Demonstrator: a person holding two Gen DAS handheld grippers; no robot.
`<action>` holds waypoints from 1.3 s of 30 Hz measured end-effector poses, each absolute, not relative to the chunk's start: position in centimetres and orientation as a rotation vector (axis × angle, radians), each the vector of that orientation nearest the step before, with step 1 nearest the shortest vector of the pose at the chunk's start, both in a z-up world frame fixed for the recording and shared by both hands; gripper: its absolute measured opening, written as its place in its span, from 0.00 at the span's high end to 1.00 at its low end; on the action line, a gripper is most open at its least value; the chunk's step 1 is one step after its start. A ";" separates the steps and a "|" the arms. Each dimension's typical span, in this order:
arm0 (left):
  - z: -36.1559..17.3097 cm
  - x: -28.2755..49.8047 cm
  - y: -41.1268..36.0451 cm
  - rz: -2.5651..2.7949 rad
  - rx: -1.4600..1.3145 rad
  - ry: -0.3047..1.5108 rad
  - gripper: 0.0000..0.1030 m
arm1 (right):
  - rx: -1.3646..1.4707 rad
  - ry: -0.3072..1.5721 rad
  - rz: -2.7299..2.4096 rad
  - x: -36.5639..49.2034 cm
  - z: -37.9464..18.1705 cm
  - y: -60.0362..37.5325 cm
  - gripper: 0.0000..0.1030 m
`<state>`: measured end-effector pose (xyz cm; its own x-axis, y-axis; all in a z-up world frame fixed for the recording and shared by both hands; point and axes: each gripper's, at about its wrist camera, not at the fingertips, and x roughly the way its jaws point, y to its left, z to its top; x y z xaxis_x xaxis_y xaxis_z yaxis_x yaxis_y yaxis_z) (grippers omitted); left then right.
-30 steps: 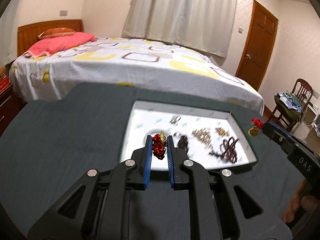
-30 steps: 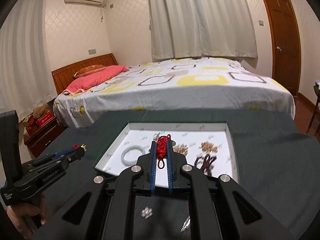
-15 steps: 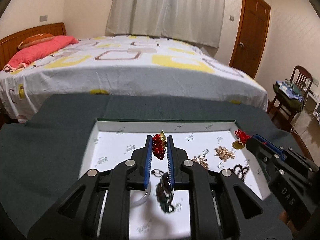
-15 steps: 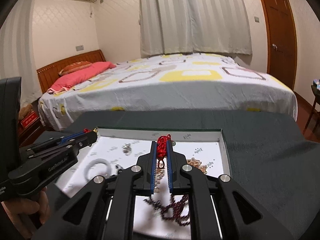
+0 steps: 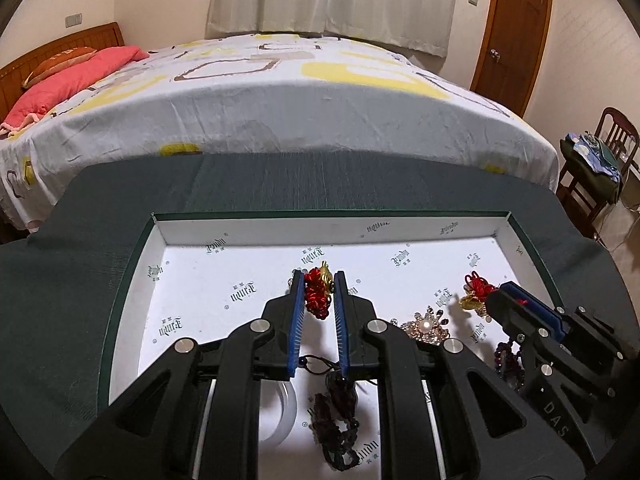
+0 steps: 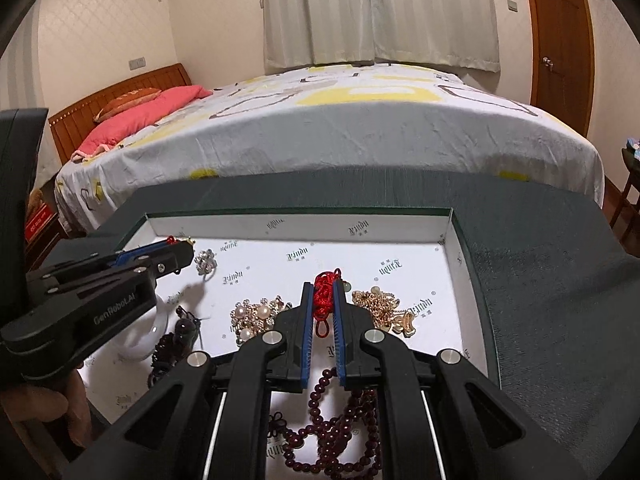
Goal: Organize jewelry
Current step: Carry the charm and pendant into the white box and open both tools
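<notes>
Jewelry (image 6: 256,314) in tray (image 6: 360,226); bed (image 6: 360,128) behind.

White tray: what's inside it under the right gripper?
Under the right gripper, inside the white tray: dark red bead strand, pearl cluster, gold chain. The gripper body hides part of the strand.

tray (image 5: 132,280) left bare, jewelry (image 6: 372,308) crowding right

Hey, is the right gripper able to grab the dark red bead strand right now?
Probably not yet. The right gripper is shut on a red knotted cord charm, so its jaws are occupied, though the dark red bead strand lies unobstructed just beneath in the white tray.
</notes>
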<state>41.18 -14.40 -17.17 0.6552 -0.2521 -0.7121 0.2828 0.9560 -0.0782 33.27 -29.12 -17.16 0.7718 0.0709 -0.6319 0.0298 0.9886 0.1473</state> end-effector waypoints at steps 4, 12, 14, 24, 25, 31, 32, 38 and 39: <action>-17.5 41.7 -14.6 -0.310 0.036 0.825 0.86 | 0.150 0.705 0.020 33.9 -17.3 -29.3 0.90; -17.5 41.7 -14.5 -0.294 0.021 0.827 0.48 | 0.148 0.732 0.020 34.3 -17.6 -29.3 0.87; -17.3 41.4 -14.4 -0.296 0.020 0.815 0.45 | 0.148 0.729 0.013 34.2 -17.6 -29.3 0.68; -15.4 39.4 -14.4 -0.279 0.046 0.749 0.22 | 0.137 0.659 -0.011 32.4 -16.2 -29.4 0.37; -15.2 39.1 -14.4 -0.278 0.052 0.742 0.21 | 0.136 0.651 -0.016 32.1 -16.0 -29.5 0.36; -13.9 37.3 -14.0 -0.264 0.057 0.707 0.17 | 0.116 0.620 -0.025 30.5 -14.8 -29.5 0.36; -13.6 36.9 -13.9 -0.264 0.058 0.701 0.17 | 0.110 0.612 -0.029 30.1 -14.6 -29.5 0.36; -12.2 33.9 -13.0 -0.267 0.052 0.662 0.16 | 0.107 0.580 -0.041 27.2 -13.3 -29.5 0.35; -12.0 33.1 -12.8 -0.265 0.046 0.659 0.16 | 0.106 0.575 -0.044 26.8 -13.2 -29.5 0.32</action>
